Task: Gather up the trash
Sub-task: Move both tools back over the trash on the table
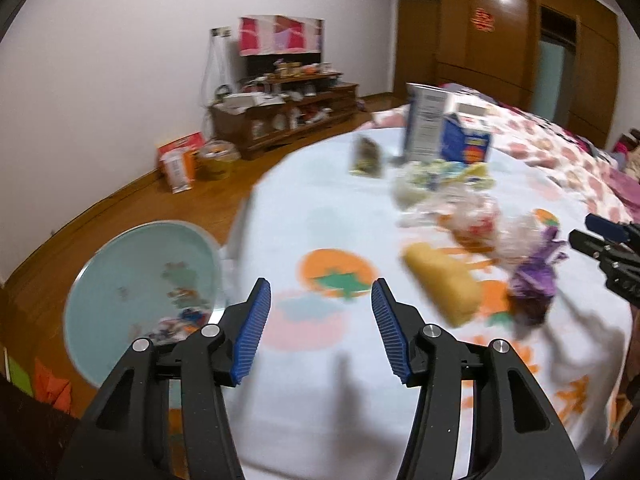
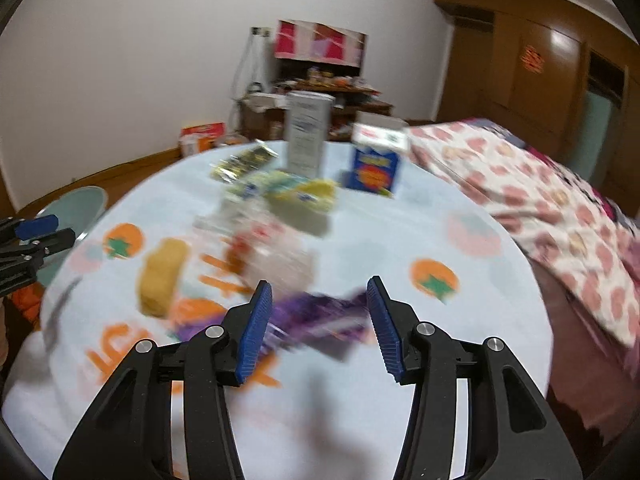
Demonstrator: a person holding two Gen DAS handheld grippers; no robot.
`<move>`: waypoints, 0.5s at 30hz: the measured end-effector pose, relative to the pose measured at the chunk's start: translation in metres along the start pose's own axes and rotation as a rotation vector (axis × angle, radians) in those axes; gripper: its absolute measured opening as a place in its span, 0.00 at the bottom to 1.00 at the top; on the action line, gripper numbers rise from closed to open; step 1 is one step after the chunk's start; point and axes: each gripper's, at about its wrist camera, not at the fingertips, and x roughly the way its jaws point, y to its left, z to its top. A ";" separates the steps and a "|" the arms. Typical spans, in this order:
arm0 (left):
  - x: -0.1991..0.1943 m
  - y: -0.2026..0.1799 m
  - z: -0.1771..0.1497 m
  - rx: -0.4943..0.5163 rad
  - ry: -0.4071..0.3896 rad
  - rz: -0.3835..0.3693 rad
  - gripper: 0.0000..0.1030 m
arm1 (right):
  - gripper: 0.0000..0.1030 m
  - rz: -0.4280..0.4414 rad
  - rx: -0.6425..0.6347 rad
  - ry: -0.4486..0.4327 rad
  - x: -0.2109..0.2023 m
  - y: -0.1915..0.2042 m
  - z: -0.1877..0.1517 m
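Nearest to us in the left wrist view, our left gripper (image 1: 320, 320) has its blue ribbed pads standing about half apart, with nothing between them but the pale blue cloth printed with orange and pink fruit (image 1: 320, 380) that covers the surface below. In the right wrist view our right gripper (image 2: 318, 320) is parted to much the same width and holds nothing; a crumpled purple wrapper (image 2: 316, 320) lies on the cloth just beyond the pads, seen in the gap between them, and the blur keeps us from telling whether either pad touches it.

To the left of the wrapper lies a yellow oblong sponge-like piece (image 2: 162, 280). Behind both sits a heap of clear crinkled plastic with red print (image 2: 272, 248), and past that a pile of yellow and green packets (image 2: 296, 196). A small dark foil sachet (image 2: 244, 162) lies further back and to the left.

At the far side of the cloth a tall grey-white carton (image 2: 306, 136) stands upright, with a shorter blue carton bearing a yellow and red label (image 2: 374, 170) beside it on the right.

Off the left edge of the cloth, lower down, we see a round pale green bin (image 1: 132, 280) with a few scraps inside. A pink-flowered quilt (image 2: 540, 200) lies to the right, and a cluttered wooden cabinet (image 1: 284, 116) stands against the far white wall.
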 end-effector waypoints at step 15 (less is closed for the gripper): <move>0.038 -0.078 0.000 0.092 0.075 -0.054 0.65 | 0.56 -0.037 0.103 0.034 0.008 -0.041 -0.021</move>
